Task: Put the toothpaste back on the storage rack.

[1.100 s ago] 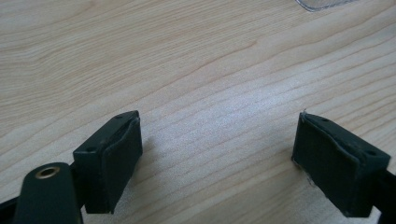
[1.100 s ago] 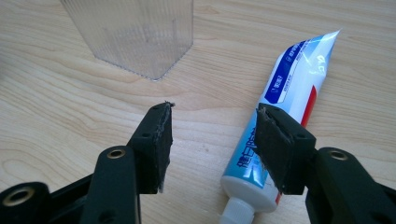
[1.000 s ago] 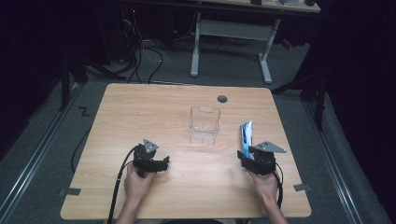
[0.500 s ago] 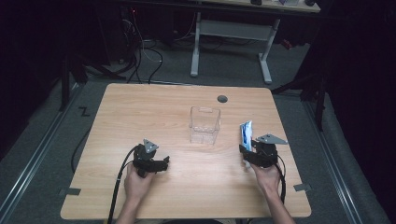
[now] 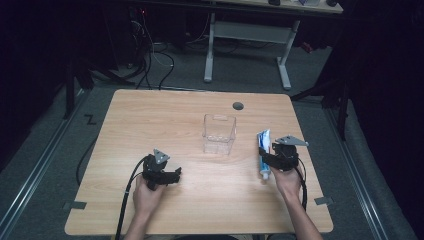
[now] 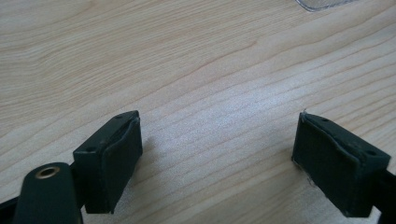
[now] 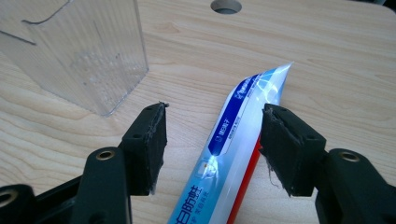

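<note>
A light wooden desk (image 5: 150,120) fills the middle of the frame, a round grommet hole (image 5: 238,106) near its top edge. Above it, a white-legged table frame (image 5: 247,45) stands on grey floor (image 5: 55,150). Upper left, dark cables (image 5: 150,55) tangle in shadow.

The surface (image 5: 150,120) is lit evenly from overhead in the high view; the floor and background around it are dim to near black. That view is soft and low in detail. In the left gripper view, a faint shadow falls beside one pad. In the right gripper view, glare marks the toothpaste tube (image 7: 233,154), and the clear container (image 7: 79,51) appears slightly hazy.
</note>
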A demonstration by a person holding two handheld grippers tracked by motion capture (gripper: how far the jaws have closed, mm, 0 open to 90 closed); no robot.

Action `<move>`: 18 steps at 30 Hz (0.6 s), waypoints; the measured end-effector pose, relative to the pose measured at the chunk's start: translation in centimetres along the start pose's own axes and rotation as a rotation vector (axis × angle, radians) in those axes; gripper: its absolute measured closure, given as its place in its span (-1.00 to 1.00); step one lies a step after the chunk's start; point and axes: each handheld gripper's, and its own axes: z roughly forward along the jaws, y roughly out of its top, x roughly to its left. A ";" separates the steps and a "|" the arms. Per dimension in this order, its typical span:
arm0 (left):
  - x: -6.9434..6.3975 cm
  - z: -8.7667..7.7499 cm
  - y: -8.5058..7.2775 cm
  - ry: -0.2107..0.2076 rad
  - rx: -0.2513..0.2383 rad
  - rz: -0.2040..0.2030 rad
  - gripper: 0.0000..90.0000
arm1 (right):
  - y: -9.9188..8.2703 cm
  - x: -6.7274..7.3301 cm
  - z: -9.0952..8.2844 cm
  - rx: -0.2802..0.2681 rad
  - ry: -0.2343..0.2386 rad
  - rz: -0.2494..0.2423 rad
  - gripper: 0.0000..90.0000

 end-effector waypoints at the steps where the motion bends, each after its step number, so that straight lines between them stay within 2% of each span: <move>1: 0.0 0.0 0.0 0.000 0.000 0.000 -0.64 | 0.2 -0.1 0.1 0.014 0.004 0.005 -0.07; 8: 0.0 0.0 0.0 0.000 0.000 0.000 -0.64 | 1.5 -0.3 0.8 0.058 0.004 -0.014 -0.06; 10: 0.0 0.0 0.0 0.000 0.000 0.000 -0.64 | 1.9 -0.5 0.9 0.056 0.013 -0.002 -0.06; 13: 0.0 0.0 0.0 0.000 0.000 0.000 -0.64 | 2.4 -0.9 1.4 0.087 0.029 0.014 -0.07; 18: 0.0 0.0 0.0 0.000 0.000 0.000 -0.64 | 2.8 -1.4 2.4 0.135 0.029 0.020 -0.03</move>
